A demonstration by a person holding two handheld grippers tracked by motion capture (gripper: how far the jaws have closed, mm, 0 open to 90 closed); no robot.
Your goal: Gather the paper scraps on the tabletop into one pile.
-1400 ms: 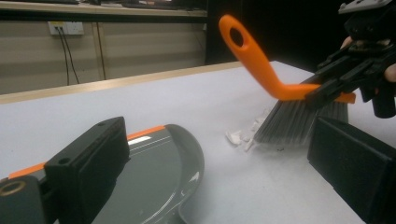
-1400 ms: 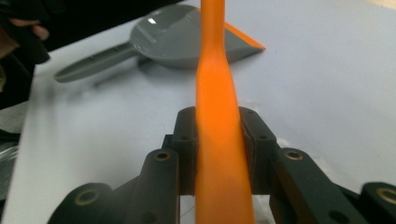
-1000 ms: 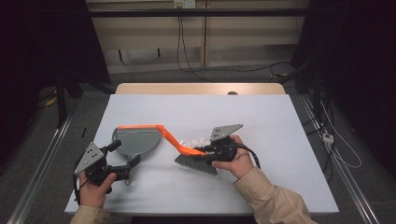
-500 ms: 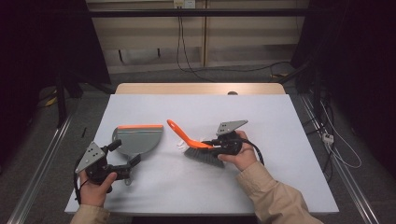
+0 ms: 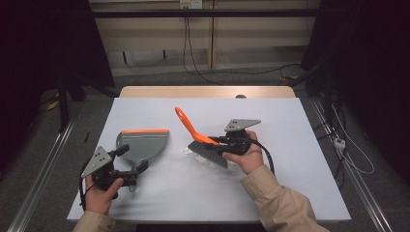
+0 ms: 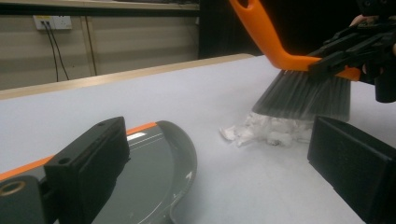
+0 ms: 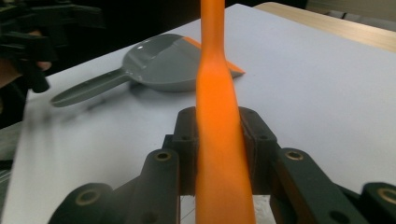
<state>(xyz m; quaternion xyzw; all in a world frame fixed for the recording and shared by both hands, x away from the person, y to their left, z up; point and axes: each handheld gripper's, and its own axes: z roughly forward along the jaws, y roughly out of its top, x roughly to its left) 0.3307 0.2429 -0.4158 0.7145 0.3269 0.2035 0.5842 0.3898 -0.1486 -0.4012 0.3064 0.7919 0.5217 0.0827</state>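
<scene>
White crumpled paper scraps (image 5: 205,157) lie on the pale counter (image 5: 300,145) a little below the centre of the high view, directly under the grey bristles of the brush (image 5: 208,150), and the bristles seem to touch them. The orange handle of the brush rises toward the upper left of that frame, and the right gripper (image 5: 218,141) is clamped on this handle; in the right gripper view both pads press the orange stem from its two sides. The grey dustpan (image 5: 142,144) with the orange lip lies to the left of the scraps, near but apart from them, and its lip faces the far side of the counter, not the scraps. The left gripper (image 5: 131,159) is at the dustpan handle with its jaws spread apart, holding nothing. To do this step well, I think the left gripper should first clamp the handle and turn the lip toward the scraps, then the brush should sweep them with short, low strokes, so that the light paper does not fly over the lip.
</scene>
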